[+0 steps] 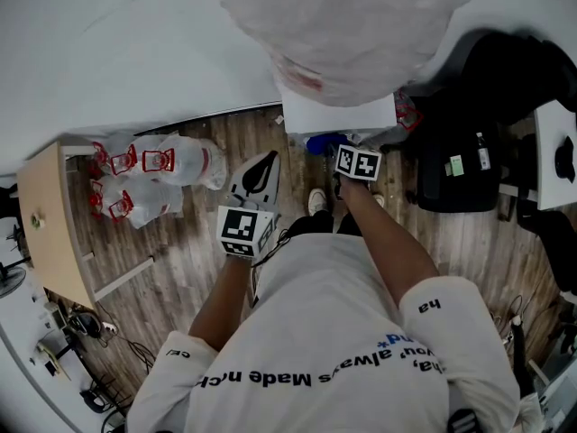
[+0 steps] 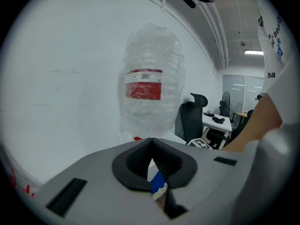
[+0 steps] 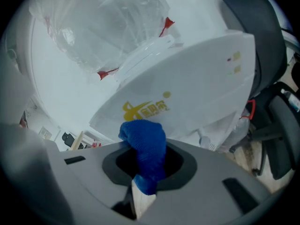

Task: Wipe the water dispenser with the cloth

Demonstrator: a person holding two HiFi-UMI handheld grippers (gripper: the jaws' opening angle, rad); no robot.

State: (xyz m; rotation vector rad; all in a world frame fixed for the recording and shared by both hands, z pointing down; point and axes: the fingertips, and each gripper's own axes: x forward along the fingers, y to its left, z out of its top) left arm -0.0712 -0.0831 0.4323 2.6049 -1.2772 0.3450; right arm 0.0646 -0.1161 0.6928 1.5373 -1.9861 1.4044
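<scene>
Wooden flooring [image 1: 180, 269] surrounded the water dispenser [image 3: 197, 83]; right tool [image 3: 143, 168] pinched the blue cloth [image 3: 146, 144], judged soft, light and best held bunched; left tool [image 2: 152, 165] was pressed together, empty.

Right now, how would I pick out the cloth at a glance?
Find the white water dispenser with the clear bottle on top. Just before its yellow logo, the right gripper pinches the cloth: a bunched wad, bright blue against all that white.

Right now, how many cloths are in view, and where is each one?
1. The blue cloth is clamped in the right gripper, close before the white water dispenser. The left gripper holds none. More could be hidden from these views.
</scene>
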